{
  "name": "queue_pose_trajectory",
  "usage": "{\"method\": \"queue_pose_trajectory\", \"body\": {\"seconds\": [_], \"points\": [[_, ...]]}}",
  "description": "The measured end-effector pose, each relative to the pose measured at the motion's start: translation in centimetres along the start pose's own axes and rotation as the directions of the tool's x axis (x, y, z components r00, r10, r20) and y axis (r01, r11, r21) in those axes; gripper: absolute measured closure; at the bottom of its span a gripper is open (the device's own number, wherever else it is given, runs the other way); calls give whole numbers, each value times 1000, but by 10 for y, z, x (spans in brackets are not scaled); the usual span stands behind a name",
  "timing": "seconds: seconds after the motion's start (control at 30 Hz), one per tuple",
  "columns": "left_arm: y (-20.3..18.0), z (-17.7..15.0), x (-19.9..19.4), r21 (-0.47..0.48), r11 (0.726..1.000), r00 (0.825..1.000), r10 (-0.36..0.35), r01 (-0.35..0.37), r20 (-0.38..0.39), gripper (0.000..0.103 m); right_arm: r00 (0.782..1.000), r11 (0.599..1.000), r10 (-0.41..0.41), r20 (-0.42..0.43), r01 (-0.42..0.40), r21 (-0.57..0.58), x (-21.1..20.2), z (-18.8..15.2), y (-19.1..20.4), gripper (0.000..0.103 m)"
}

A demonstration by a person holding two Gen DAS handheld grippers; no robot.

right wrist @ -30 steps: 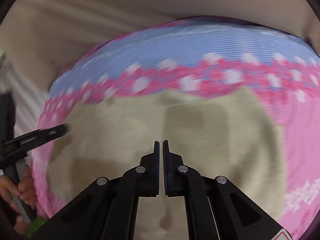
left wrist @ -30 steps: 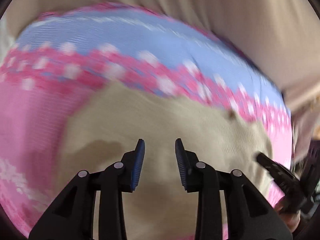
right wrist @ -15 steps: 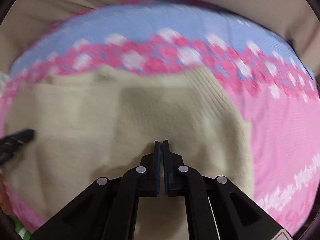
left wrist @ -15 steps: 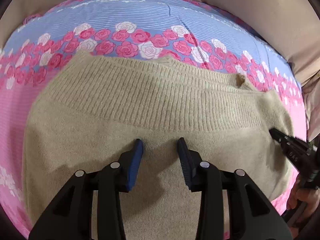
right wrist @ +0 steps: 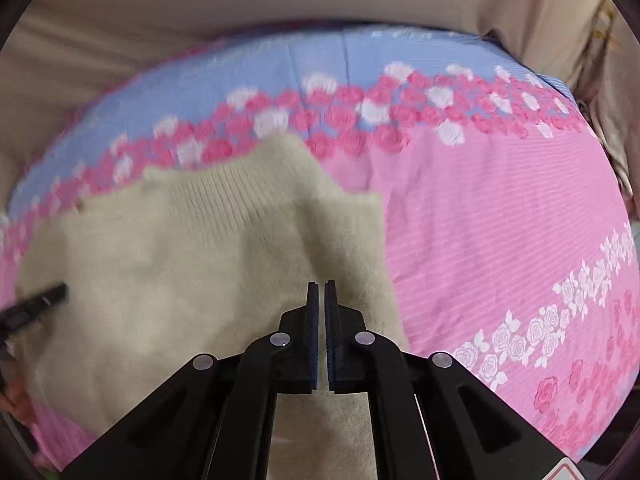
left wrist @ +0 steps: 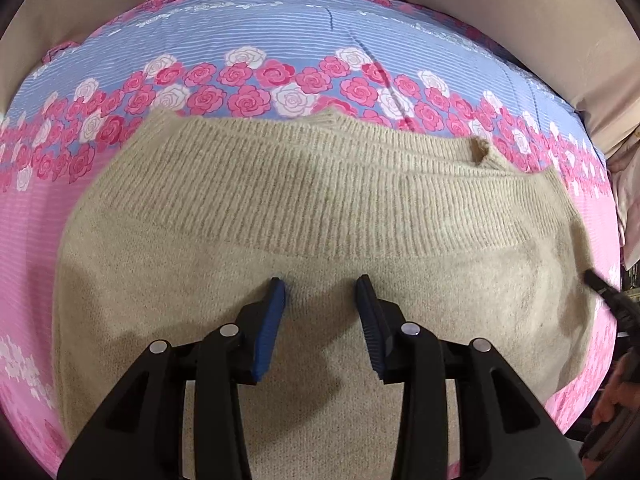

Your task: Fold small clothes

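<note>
A beige knitted sweater (left wrist: 320, 208) lies folded and flat on a pink and blue rose-print sheet (left wrist: 280, 40). Its ribbed band runs across the far side. My left gripper (left wrist: 320, 284) is open and empty, its tips just above the sweater's middle. My right gripper (right wrist: 320, 286) is shut with nothing between its pads, over the sweater's right part (right wrist: 180, 248). The right gripper's tip shows at the right edge of the left wrist view (left wrist: 600, 284). The left gripper's tip shows at the left edge of the right wrist view (right wrist: 44, 298).
The sheet (right wrist: 500, 220) covers a bed that extends to the right of the sweater. A beige curtain or cloth (left wrist: 500, 8) hangs behind the bed. A hand (left wrist: 612, 392) shows at the right edge of the left wrist view.
My right gripper has swung to the right, so the sweater now sits left in its view. My left gripper has come closer to the sweater and stayed open.
</note>
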State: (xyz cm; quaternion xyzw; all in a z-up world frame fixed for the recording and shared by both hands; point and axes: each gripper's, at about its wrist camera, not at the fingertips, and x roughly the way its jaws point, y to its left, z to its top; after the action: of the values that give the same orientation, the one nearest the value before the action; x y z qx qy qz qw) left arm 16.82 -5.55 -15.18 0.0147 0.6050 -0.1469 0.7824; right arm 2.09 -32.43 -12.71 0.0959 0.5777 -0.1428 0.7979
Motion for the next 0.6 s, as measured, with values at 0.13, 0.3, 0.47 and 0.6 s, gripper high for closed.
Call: {"method": "queue_pose_trajectory", "body": {"seconds": [0.13,0.3,0.47,0.6], "points": [[4,-2,-14,-18,1000,1000,-19,19,2,66,995,996,74,64,-77,37,-33,9,2,96],[59,-38,-55,-244,960,987,-109,134,114,53,973,977,210,96,-205,-61,-63,1,51,96],[134,-101,-69,-513,846,985,-76,145,152,52,953,943,300,35,-291,-159,-65,-11,119,96],[169,-139,-67,-658,722,974,-108,216,201,52,948,921,318,9,-307,-240,-63,-12,168,96]]}}
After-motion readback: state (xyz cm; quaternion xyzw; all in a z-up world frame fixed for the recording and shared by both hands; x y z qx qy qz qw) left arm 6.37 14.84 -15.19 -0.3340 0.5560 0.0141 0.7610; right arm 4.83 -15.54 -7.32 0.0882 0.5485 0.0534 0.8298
